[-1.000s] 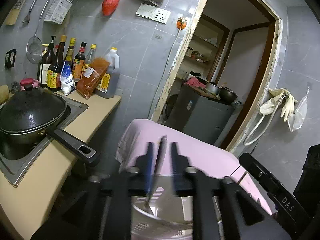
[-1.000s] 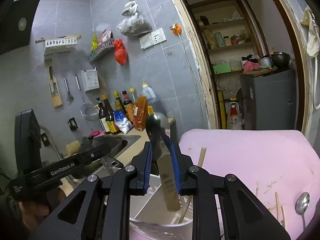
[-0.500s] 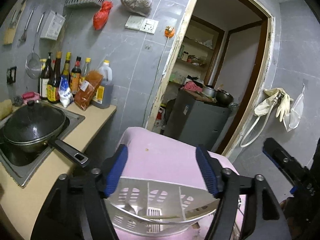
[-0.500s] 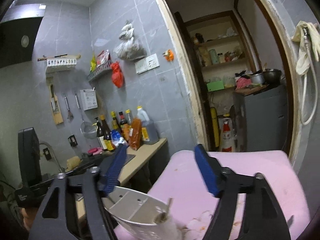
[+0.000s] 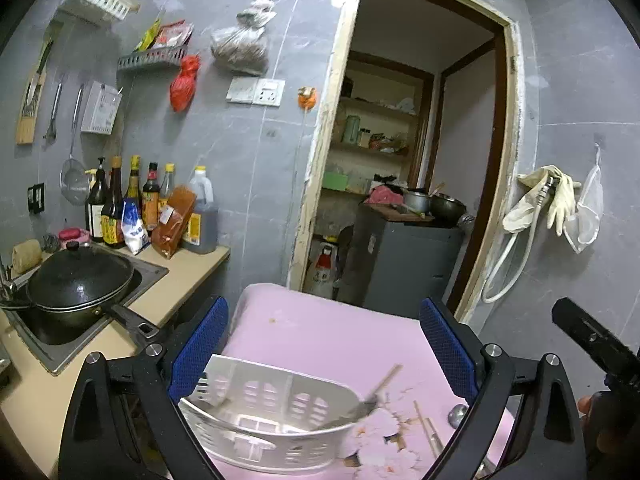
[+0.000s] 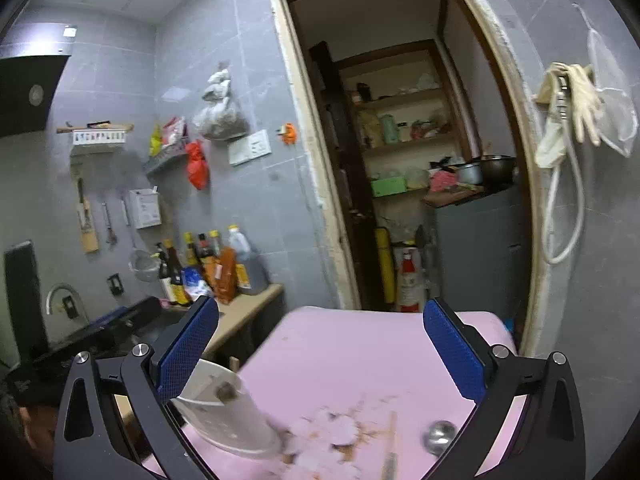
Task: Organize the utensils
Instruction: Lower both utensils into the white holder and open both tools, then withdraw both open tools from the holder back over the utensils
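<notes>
A white slotted utensil holder (image 5: 272, 412) stands on the pink table (image 5: 332, 332), with utensils inside it, a wooden chopstick (image 5: 384, 378) sticking out. My left gripper (image 5: 324, 344) is open and empty above the holder. My right gripper (image 6: 320, 344) is open and empty; the holder (image 6: 228, 416) shows at its lower left. A metal spoon (image 6: 438, 434) and a chopstick (image 6: 390, 448) lie on the pink table (image 6: 360, 344). The spoon (image 5: 456, 414) and loose chopsticks (image 5: 428, 428) also show in the left wrist view.
A counter at left holds a black wok (image 5: 80, 280) in a sink and several sauce bottles (image 5: 148, 208). An open doorway (image 5: 400, 160) with a grey cabinet (image 5: 404, 264) is behind the table. The right gripper's body (image 5: 592, 344) is at the right edge.
Both grippers opened and let go of the utensils they held over the holder, then drew back and up. The holder now sits lower in both views.
</notes>
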`<state>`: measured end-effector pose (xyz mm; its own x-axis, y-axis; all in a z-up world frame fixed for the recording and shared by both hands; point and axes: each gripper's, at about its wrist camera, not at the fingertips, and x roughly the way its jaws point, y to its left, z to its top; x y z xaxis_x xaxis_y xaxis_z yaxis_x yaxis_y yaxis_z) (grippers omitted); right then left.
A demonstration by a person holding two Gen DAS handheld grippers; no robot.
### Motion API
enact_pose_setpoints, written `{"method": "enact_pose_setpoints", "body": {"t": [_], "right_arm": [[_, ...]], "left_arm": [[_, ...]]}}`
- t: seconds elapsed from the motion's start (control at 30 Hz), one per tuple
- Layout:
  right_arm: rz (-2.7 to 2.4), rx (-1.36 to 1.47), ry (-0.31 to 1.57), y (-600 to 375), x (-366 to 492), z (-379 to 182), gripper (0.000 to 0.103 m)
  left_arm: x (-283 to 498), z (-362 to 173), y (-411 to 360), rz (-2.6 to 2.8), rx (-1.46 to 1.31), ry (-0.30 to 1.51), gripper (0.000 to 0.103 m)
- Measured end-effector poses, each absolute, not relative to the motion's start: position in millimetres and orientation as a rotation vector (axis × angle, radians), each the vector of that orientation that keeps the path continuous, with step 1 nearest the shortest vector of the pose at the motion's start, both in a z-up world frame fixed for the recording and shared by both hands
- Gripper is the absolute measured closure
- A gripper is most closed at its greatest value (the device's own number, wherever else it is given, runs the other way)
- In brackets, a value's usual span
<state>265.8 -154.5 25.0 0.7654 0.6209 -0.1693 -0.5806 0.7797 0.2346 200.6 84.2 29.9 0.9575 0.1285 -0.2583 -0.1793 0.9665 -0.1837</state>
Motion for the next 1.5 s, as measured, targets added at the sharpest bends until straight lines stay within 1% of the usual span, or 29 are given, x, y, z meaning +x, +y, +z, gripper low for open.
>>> {"method": "enact_pose_setpoints", "body": {"t": [0.17,0.33,0.67,0.87,0.93,0.97,1.0,1.03,1.1,1.17,1.2,1.23,1.27,1.3,1.33,1.37,1.4,1.43,1.5], "right_arm": [[0.59,0.123,0.251,-182,264,15,0.0],[0.526,0.09,0.291,-206,266,-1,0.0],[0.431,0.069,0.437,-241,280,-45,0.0],[0.387,0.073,0.583,-252,295,-80,0.001],[0.382,0.079,0.626,-254,301,-90,0.003],[0.379,0.081,0.65,-254,304,-96,0.007],[0.38,0.084,0.668,-255,306,-101,0.014],[0.381,0.088,0.693,-255,310,-106,0.018],[0.379,0.093,0.739,-254,316,-115,0.029],[0.381,0.1,0.78,-253,322,-124,0.033],[0.384,0.104,0.803,-252,325,-128,0.036],[0.386,0.104,0.823,-250,328,-132,0.038],[0.386,0.101,0.844,-248,331,-135,0.042],[0.388,0.099,0.859,-247,334,-138,0.046],[0.391,0.1,0.865,-246,336,-139,0.047],[0.391,0.1,0.864,-245,337,-140,0.049],[0.393,0.099,0.86,-244,337,-140,0.052],[0.401,0.1,0.859,-243,339,-140,0.054],[0.411,0.097,0.861,-239,342,-141,0.06]], "left_arm": [[199,25,53,0.145,-0.173,0.228,0.009],[206,11,31,0.117,-0.164,0.262,0.009],[228,-40,-5,0.055,-0.139,0.424,0.009],[244,-75,-25,0.01,-0.129,0.533,0.009],[251,-87,-30,-0.01,-0.126,0.57,0.009],[254,-92,-32,-0.016,-0.123,0.584,0.009],[258,-97,-35,-0.023,-0.119,0.602,0.009],[262,-102,-37,-0.031,-0.114,0.623,0.01],[270,-111,-40,-0.04,-0.111,0.661,0.01],[278,-118,-42,-0.054,-0.11,0.69,0.011],[282,-121,-42,-0.059,-0.106,0.706,0.016],[286,-124,-43,-0.068,-0.103,0.724,0.023],[292,-129,-45,-0.081,-0.102,0.753,0.028],[299,-133,-45,-0.088,-0.104,0.779,0.035],[304,-136,-45,-0.094,-0.105,0.805,0.043],[309,-141,-45,-0.098,-0.107,0.83,0.048],[315,-146,-45,-0.103,-0.111,0.861,0.056],[320,-149,-46,-0.108,-0.115,0.878,0.062],[329,-155,-44,-0.12,-0.134,0.903,0.065]]}}
